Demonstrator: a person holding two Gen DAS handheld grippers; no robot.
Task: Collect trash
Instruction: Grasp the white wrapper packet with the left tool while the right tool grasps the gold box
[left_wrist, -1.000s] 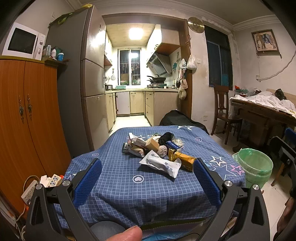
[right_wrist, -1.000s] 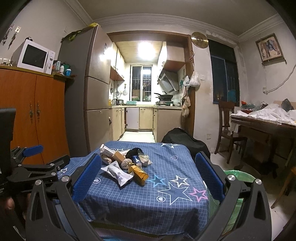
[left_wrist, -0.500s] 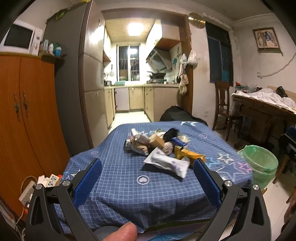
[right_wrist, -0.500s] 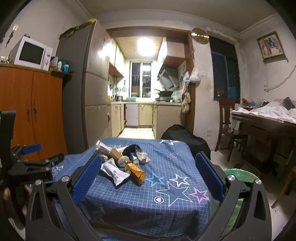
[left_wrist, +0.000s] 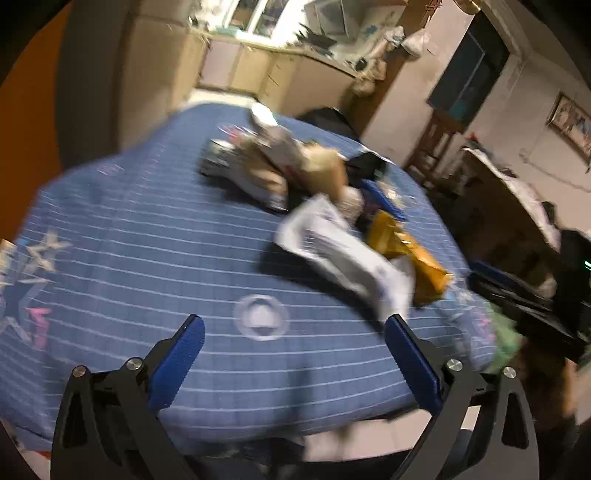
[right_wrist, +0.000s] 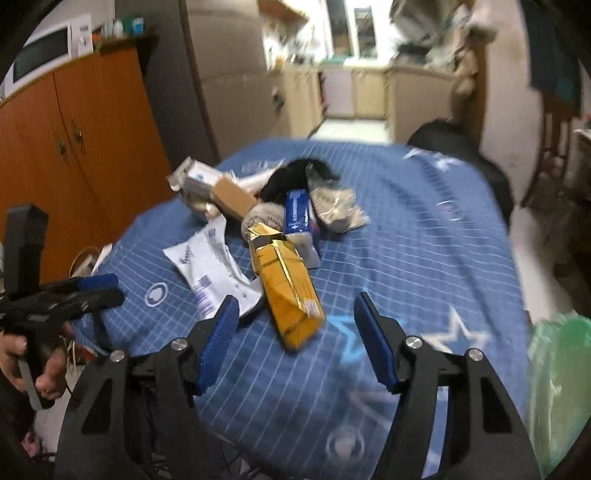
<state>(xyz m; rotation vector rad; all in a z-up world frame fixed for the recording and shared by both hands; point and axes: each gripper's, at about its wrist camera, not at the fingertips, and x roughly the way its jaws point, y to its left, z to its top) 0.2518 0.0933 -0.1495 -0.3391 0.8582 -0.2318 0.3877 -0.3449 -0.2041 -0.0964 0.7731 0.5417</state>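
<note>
A heap of trash lies on a table under a blue checked cloth (right_wrist: 424, 229): a yellow foil pack (right_wrist: 288, 288), a white mailer bag (right_wrist: 210, 262), a blue wrapper (right_wrist: 297, 210), a brown cardboard box (right_wrist: 232, 194) and a black item (right_wrist: 291, 175). My right gripper (right_wrist: 295, 310) hovers just short of the yellow pack's near end, its jaws closing with nothing pressed between them. In the left wrist view my left gripper (left_wrist: 293, 326) is open above bare cloth (left_wrist: 147, 258), close to the white mailer (left_wrist: 343, 254) and the yellow pack (left_wrist: 410, 254).
A bin with a green liner (right_wrist: 557, 373) stands on the floor right of the table. An orange wooden cabinet (right_wrist: 74, 147) and a grey fridge (right_wrist: 225, 74) are to the left, a chair and cluttered table (left_wrist: 509, 184) to the right. A hand (right_wrist: 33, 358) holds the left gripper.
Both grippers have dropped, tilted down and moved in over the table toward the trash heap. The right gripper's jaws have narrowed; the left gripper has also rolled.
</note>
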